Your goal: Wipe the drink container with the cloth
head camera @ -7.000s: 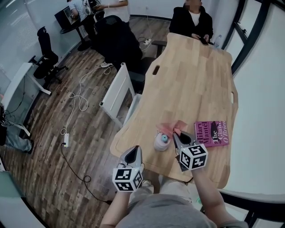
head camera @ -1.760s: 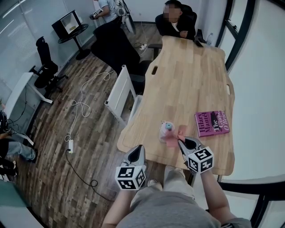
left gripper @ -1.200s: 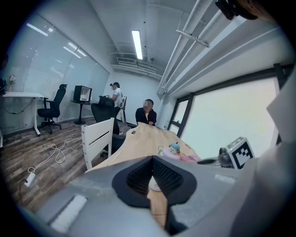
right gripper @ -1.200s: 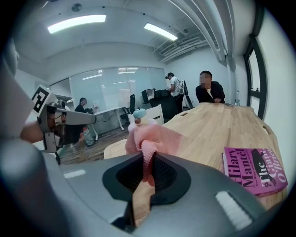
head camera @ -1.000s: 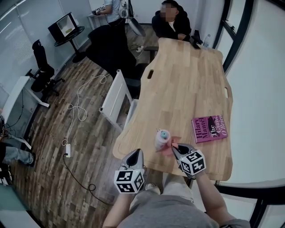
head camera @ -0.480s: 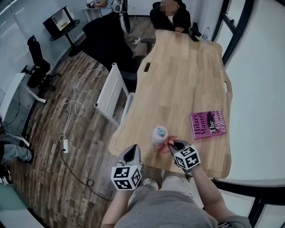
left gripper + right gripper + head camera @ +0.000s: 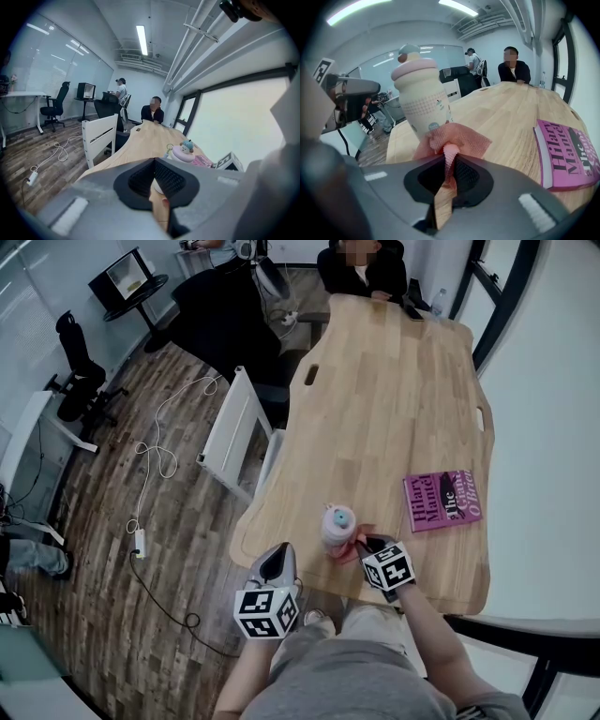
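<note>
Head view, read from the left: the left gripper [image 7: 275, 564] hangs off the edge of the bench [image 7: 394, 399], jaws together on nothing and apart from the work. Next stands the drink container [image 7: 337, 525], upright close to the bench's near edge, its long axis vertical. Just right of it the pink cloth [image 7: 349, 550] appears bunched against the container's lower wall, pinched tight in the right gripper [image 7: 368, 546], plainly the nearer one. The wipe likely has to travel up or around that wall, ahead and left of this gripper. A pink book [image 7: 442, 501] lies well apart, further right.
</note>
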`<state>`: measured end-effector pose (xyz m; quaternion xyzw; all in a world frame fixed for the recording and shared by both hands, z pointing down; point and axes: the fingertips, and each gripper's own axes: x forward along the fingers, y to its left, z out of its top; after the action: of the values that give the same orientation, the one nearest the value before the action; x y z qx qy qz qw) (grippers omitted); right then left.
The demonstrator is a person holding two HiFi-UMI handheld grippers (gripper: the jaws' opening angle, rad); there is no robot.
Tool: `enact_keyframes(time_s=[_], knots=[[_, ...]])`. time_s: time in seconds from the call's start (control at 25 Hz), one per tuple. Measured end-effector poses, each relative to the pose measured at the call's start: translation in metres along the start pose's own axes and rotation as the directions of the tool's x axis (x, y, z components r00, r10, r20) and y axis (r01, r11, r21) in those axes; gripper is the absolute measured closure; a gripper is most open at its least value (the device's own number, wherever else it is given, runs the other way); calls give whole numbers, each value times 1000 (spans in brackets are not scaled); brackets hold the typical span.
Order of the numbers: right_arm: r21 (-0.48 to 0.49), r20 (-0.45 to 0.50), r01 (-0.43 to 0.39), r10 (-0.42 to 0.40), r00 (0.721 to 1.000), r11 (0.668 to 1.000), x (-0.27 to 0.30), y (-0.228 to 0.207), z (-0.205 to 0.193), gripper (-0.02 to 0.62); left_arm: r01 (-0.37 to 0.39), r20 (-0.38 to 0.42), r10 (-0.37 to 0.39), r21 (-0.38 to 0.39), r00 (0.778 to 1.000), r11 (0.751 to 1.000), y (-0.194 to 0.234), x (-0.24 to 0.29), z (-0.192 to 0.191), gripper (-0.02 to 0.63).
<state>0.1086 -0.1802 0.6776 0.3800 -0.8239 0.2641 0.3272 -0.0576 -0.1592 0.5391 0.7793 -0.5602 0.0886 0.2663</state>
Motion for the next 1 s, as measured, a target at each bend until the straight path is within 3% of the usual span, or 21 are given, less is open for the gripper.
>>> enact_keyframes(time_s=[0.64, 1.0], knots=[[14, -44, 60, -59, 997, 998, 16, -8, -12, 568, 0, 1, 0, 1, 1000, 1000, -1, -1, 1, 601], [69, 44, 93, -96, 994, 993, -13, 1, -6, 569, 24, 10, -24, 16, 1000, 1000, -5, -18, -1, 601]])
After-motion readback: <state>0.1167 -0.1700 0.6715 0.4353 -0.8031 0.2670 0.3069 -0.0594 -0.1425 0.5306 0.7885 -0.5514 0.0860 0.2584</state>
